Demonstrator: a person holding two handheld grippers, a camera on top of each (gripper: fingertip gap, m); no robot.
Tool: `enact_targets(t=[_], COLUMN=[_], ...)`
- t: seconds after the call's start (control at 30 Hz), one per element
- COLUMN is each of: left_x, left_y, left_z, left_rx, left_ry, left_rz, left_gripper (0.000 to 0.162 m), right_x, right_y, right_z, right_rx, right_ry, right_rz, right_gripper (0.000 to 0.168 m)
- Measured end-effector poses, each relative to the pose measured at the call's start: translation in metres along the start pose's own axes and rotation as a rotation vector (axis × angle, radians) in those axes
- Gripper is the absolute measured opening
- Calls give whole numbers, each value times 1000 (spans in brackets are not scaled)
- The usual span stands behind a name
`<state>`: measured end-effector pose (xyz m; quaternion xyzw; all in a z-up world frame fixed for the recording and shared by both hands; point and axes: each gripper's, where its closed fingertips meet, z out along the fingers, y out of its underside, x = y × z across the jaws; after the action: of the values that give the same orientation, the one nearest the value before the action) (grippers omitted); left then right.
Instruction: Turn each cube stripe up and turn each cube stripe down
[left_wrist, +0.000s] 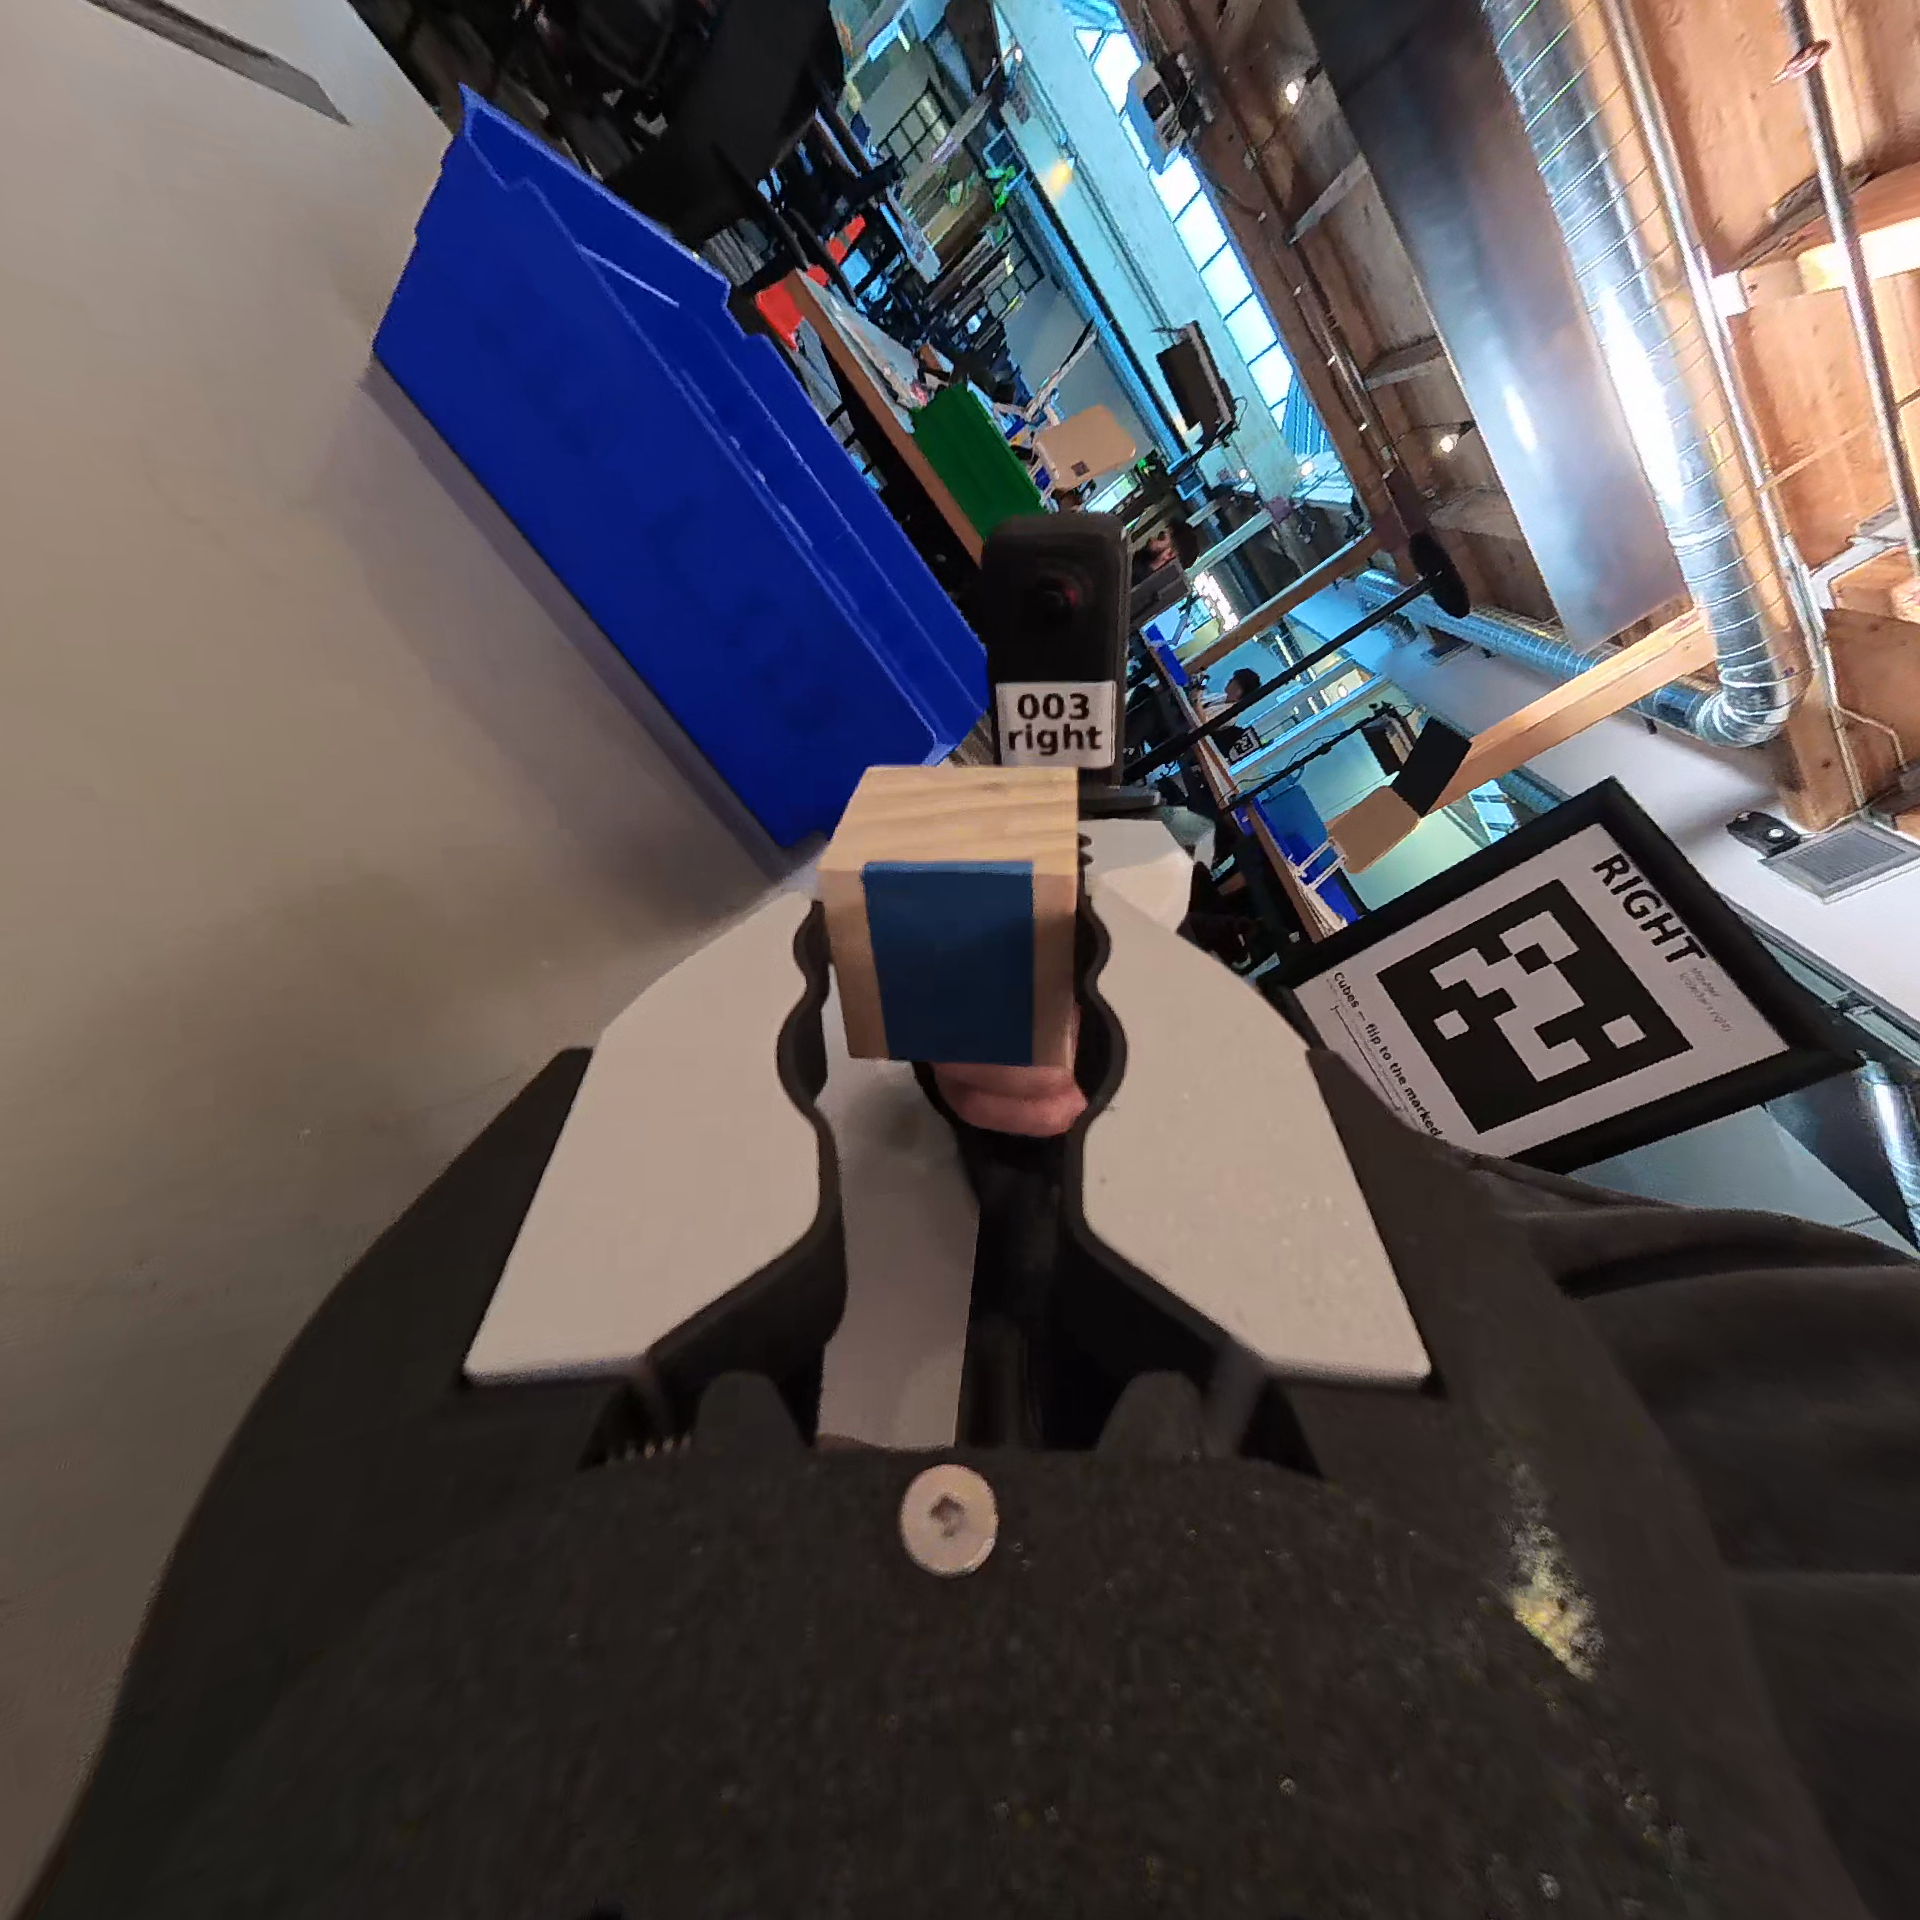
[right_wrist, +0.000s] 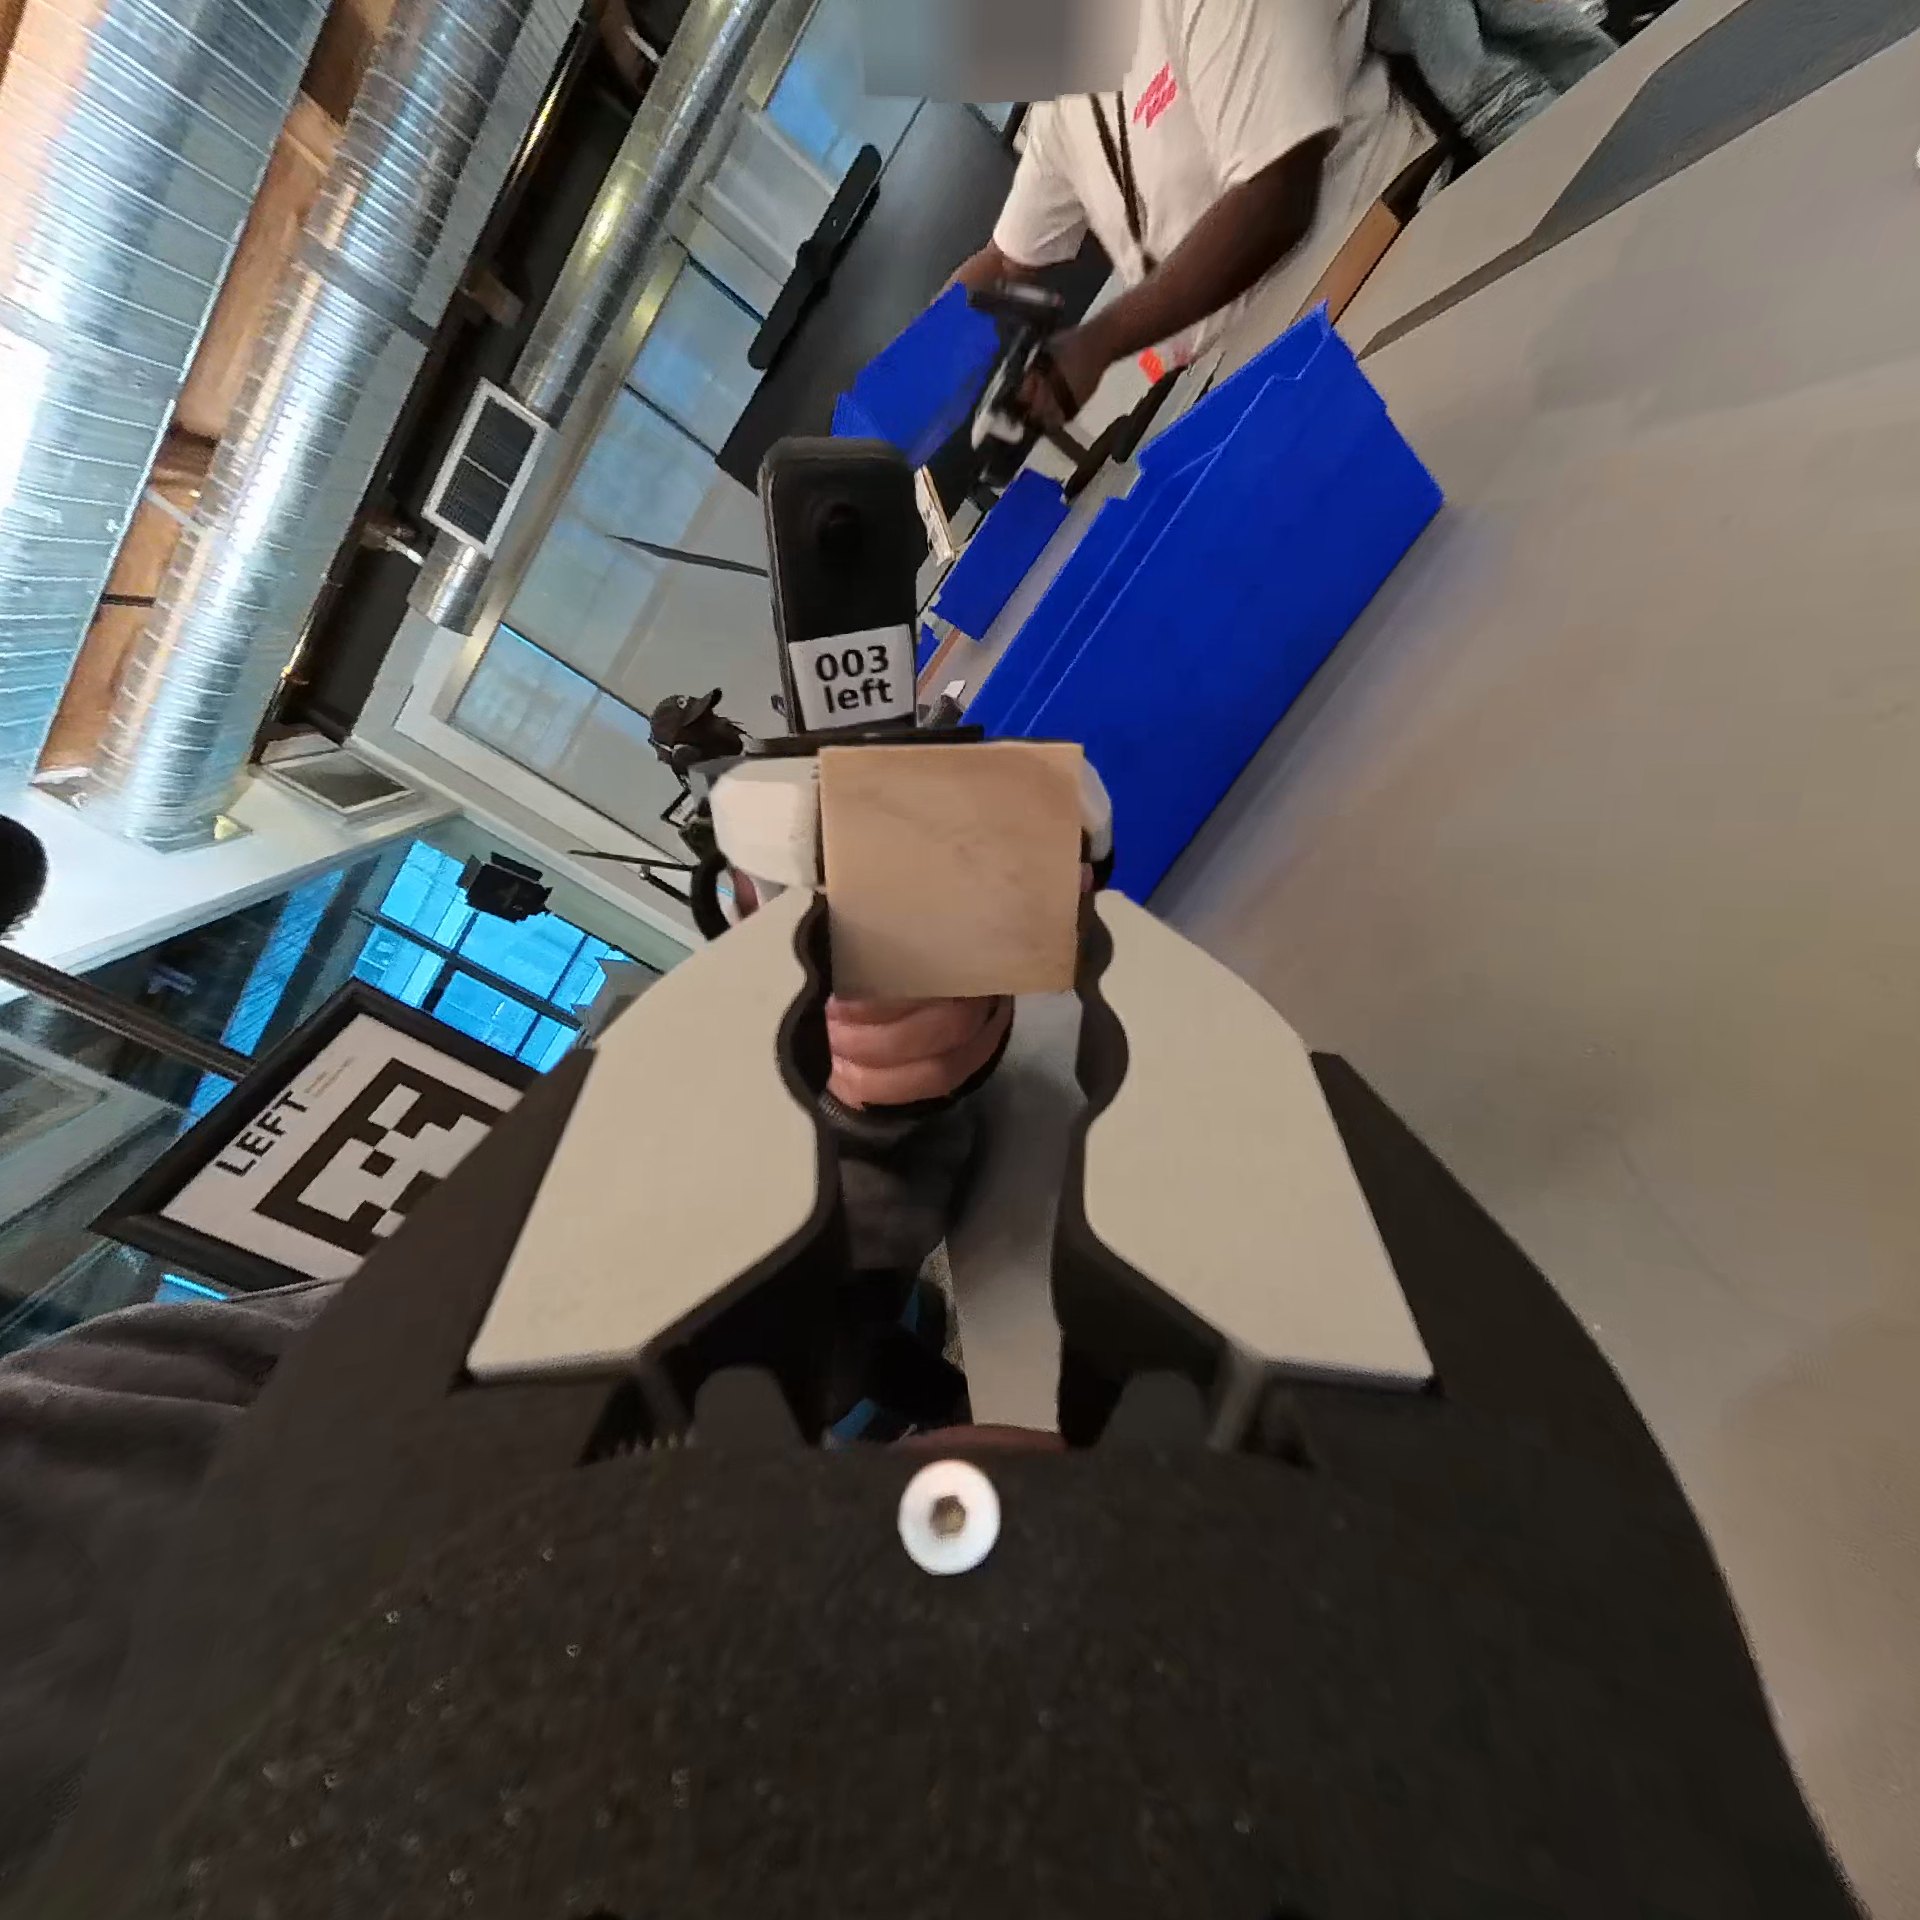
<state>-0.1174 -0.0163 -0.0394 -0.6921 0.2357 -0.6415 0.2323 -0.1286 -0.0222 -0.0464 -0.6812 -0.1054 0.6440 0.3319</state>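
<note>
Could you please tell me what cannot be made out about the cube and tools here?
- Both views: cube sits between both tools' tips; which tool clamps it is unclear.
- Right wrist view: stripe faces away; the cube hides most of the left tool.
- Blue bin: inside hidden by its wall.

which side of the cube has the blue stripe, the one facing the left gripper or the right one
The side facing the left gripper: the cube shows its blue stripe there; the side facing the right gripper is bare wood.
</note>
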Motion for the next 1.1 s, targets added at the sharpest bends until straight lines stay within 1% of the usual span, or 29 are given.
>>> enact_targets(t=[0.03,0.1,0.13,0.2,0.27,0.33,0.4,0.47,0.53,0.6,0.7,0.77,0.8,0.83,0.87,0.93,0.97,1.03,1.1], left_x=[1,2,1,-14,-35,-56,-64,-64,-68,-70,-69,-66,-65,-65,-64,-64,-64,-64,-64], left_y=[-1,-6,-5,5,30,57,76,74,66,66,68,68,68,68,69,72,75,78,80], left_z=[-4,-20,-31,-52,-72,-91,-100,-104,-113,-114,-113,-112,-111,-111,-110,-107,-106,-104,-104], left_rx=[-4,25,40,58,75,108,63,54,57,45,45,39,34,27,21,9,-3,-16,-25], left_ry=[-12,-57,-97,-266,-483,-688,-815,-891,-983,-987,-950,-939,-938,-940,-941,-931,-926,-925,-929], left_rz=[6,24,42,120,226,341,382,426,475,493,465,471,481,489,494,489,483,480,486], left_gripper=[46,66,70,79,78,73,72,75,73,71,69,68,68,68,68,67,67,67,67], right_x=[0,-2,-4,-5,-4,3,12,13,10,1,-7,5,20,45,73,129,155,194,216], right_y=[0,-4,-5,-10,-14,-18,-24,-28,-37,-61,-124,-166,-185,-197,-203,-208,-204,-194,-188], right_z=[-1,-5,-7,-13,-19,-26,-33,-40,-51,-76,-150,-206,-233,-260,-282,-301,-311,-325,-325], right_rx=[-4,-3,-5,2,6,1,-2,-5,-7,24,114,142,140,74,-5,-75,-125,-233,-281], right_ry=[-2,-7,-17,-11,33,140,274,358,446,556,844,1063,1185,1319,1411,1421,1447,1516,1542], right_rz=[5,16,18,3,-54,-147,-255,-335,-397,-476,-548,-530,-511,-456,-379,-216,-137,-64,-41], right_gripper=[45,45,45,45,45,44,45,45,45,45,45,45,45,45,45,45,45,45,45])
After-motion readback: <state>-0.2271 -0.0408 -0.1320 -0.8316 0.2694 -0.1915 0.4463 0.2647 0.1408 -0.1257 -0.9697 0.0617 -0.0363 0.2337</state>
